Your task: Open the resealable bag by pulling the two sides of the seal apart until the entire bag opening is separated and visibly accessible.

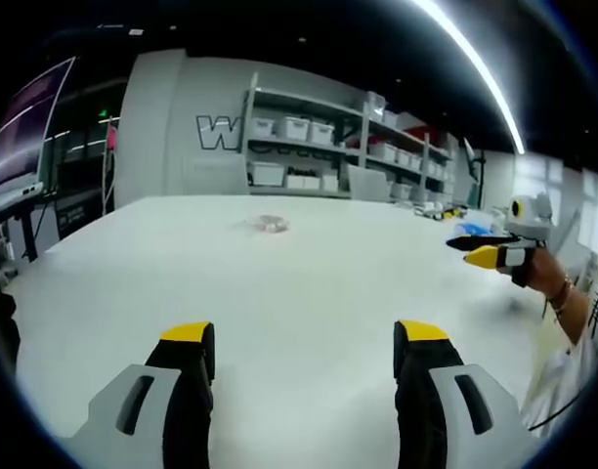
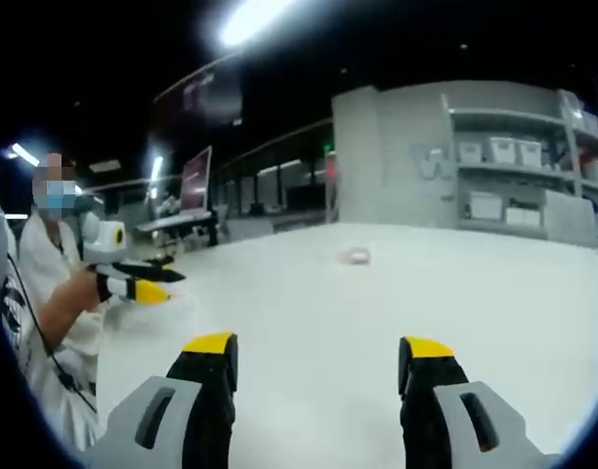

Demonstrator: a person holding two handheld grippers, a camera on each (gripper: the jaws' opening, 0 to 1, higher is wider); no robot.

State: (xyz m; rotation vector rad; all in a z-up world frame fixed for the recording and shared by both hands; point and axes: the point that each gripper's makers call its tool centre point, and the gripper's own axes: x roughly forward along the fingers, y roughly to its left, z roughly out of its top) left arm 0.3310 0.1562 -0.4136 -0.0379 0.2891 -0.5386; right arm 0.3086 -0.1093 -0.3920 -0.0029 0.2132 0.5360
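I am working in a big room with grey shelves (image 1: 319, 137) full of white boxes behind a wide white desk (image 1: 309, 283). The resealable bag (image 1: 267, 224) lies flat far out on the desk, small and pale, and nothing touches it. In the left gripper view it sits at about 12 o'clock from my left tongs (image 1: 306, 337), a little toward 11. In the right gripper view the bag (image 2: 355, 256) is also near 12 o'clock from my right tongs (image 2: 319, 347), a little toward 1. Both tongs stand wide open and hold nothing. The bag is well apart from both, and I cannot say which is nearer. It is too small to read its long axis or where the seal runs. I judge that the task has not started: both tongs must first go forward to the bag, one on each side of the seal.
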